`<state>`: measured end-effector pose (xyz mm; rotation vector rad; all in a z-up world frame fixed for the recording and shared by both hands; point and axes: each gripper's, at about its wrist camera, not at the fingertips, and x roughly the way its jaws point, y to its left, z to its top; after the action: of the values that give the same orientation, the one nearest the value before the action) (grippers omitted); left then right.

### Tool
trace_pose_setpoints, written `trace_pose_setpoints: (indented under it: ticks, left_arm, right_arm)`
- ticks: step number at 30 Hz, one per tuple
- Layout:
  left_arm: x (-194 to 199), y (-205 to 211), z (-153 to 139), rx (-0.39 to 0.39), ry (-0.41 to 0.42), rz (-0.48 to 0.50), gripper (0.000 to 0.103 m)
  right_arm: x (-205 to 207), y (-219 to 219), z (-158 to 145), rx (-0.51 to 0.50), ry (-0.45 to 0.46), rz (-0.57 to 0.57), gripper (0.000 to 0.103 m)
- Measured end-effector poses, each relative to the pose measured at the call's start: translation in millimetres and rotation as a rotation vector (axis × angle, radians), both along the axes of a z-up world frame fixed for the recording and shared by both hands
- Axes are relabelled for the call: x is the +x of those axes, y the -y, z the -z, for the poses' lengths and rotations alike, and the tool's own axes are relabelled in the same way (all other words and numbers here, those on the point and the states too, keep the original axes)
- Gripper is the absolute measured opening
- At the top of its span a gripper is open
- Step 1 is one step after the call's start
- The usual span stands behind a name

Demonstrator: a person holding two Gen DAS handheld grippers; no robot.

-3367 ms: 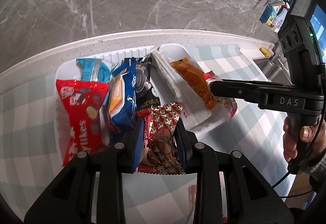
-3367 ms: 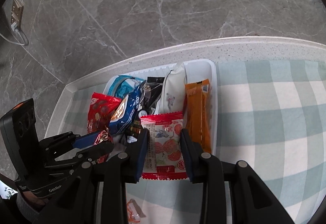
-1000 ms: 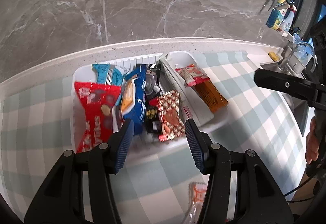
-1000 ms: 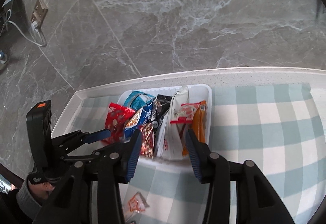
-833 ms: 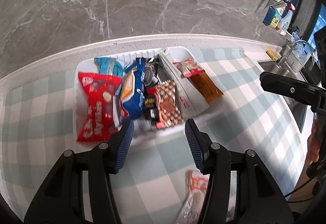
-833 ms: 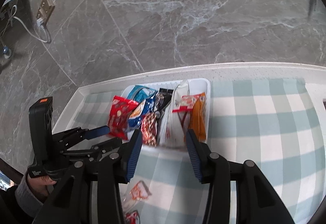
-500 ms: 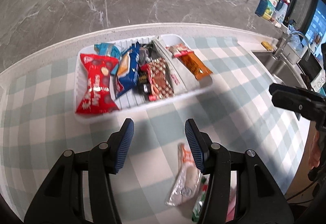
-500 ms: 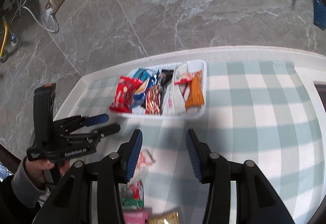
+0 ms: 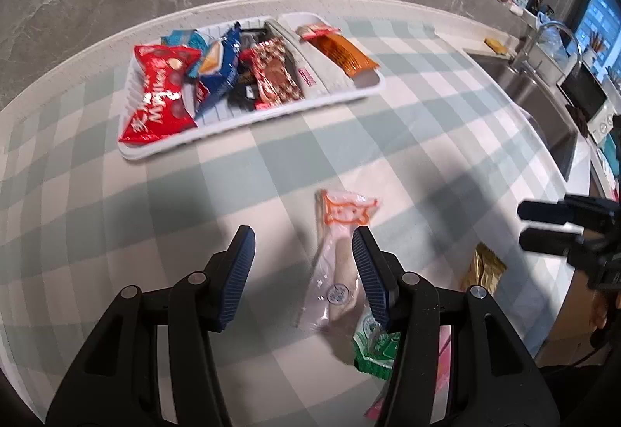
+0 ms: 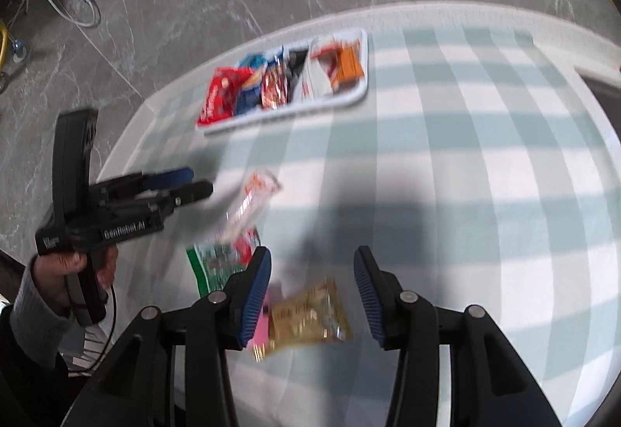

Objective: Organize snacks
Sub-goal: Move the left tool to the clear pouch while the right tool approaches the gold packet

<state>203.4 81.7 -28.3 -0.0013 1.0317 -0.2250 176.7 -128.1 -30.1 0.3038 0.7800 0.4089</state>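
Now both tools hang empty above the loose snacks. The left hand-held gripper (image 9: 302, 264) is spread wide, nothing between its blue pads, and its right-side pad sits just over the clear orange-printed packet (image 9: 341, 252). To pick well, I judge it should shift until the packet's narrow body lies squarely between the pads, come down to the cloth and close across the width, not along the length, so the slippery film does not squirt out. The right hand-held gripper (image 10: 310, 283) is likewise released, poised over the gold packet (image 10: 306, 314), with a green packet (image 10: 211, 264) and a pink one (image 10: 262, 326) just beside that packet. Both tools point forward and downward at the checked desk (image 9: 97, 217). Beyond the clear packet, well apart, the white tray (image 9: 248, 124) holds the sorted snacks, among them a red bag (image 9: 159, 93) at its left end.
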Motion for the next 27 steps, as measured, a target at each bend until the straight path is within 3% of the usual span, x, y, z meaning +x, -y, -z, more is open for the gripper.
trace_pose_setpoints:
  ticks: [10,21,27]
  left_arm:
    - [-1,5,12,0.002,-0.023,0.023,0.050]
    - [6,-5,17,-0.004,-0.033,0.020,0.050]
    - [11,-12,22,-0.013,-0.040,0.020,0.050]
  right_arm:
    - [-18,-11,42,0.064,-0.148,-0.026,0.048]
    - [11,-11,54,0.242,-0.236,0.010,0.051]
    - [28,-28,42,0.145,-0.211,0.008,0.051]
